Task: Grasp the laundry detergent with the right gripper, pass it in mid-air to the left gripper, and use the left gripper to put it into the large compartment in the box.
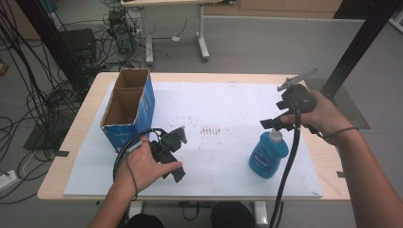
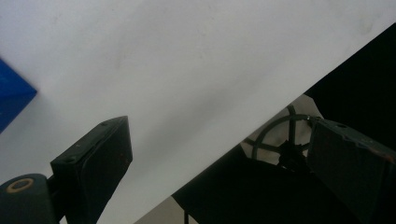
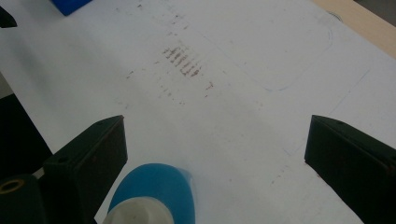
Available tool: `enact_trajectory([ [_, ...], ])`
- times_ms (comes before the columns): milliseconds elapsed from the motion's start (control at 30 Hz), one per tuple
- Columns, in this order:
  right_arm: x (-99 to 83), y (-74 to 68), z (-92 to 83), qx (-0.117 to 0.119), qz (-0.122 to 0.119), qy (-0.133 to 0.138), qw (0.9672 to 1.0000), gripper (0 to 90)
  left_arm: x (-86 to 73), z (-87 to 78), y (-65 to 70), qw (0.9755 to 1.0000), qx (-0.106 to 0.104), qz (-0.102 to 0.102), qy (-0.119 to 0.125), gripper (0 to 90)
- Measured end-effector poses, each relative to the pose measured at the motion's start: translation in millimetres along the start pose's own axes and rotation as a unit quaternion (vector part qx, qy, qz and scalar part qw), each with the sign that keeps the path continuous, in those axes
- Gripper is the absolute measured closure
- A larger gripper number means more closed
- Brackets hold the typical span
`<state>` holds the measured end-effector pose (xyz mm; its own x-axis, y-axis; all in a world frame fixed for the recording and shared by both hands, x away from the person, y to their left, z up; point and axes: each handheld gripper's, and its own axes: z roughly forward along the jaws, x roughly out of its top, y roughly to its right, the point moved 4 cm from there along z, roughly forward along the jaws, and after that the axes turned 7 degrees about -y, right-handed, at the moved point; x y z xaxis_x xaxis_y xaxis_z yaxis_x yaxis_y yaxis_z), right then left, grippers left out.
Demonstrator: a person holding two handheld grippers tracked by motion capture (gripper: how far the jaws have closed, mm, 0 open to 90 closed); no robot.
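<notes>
The right gripper point(image 1: 274, 123) hangs just above the blue bottle point(image 1: 267, 155). Its jaws are wide apart and hold nothing. In the right gripper view the bottle's white cap point(image 3: 138, 212) sits low between the jaws, closer to the left one. The gripper looks placed there so it can drop down and pinch the bottle near the top. That is my guess from how it is lined up.

The bottle stands upright on the white mat point(image 1: 228, 99), near the front right part of it. Standing up makes it easy to grab from above.

The left gripper point(image 1: 177, 156) is low over the mat near the front left. Its jaws are wide open too, with nothing in them. It seems to be waiting out of the way.

Just beside the left gripper, toward the back, is the box point(image 1: 128, 107). It is blue outside, brown inside, and its top is open. An open top means something can be put in, so the bottle may be meant to go there. The box and the bottle are well apart, with brown smudges point(image 1: 212, 129) on the mat between them.
</notes>
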<state>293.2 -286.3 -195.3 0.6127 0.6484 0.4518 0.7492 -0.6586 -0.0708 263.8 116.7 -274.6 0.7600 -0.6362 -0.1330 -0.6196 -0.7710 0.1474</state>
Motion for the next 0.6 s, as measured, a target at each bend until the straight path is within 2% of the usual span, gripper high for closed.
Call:
enact_trajectory([
  [300,-6.3,-10.0,-4.9,0.007,-0.007,0.004,0.9999,5.7,-2.0,-1.9,4.3,1.0000,0.000,0.001,0.004,7.3],
  [600,-15.2,-13.1,-7.5,0.012,-0.006,0.002,0.9999,5.7,-2.3,-4.5,4.5,1.0000,0.002,0.001,0.003,7.3],
])
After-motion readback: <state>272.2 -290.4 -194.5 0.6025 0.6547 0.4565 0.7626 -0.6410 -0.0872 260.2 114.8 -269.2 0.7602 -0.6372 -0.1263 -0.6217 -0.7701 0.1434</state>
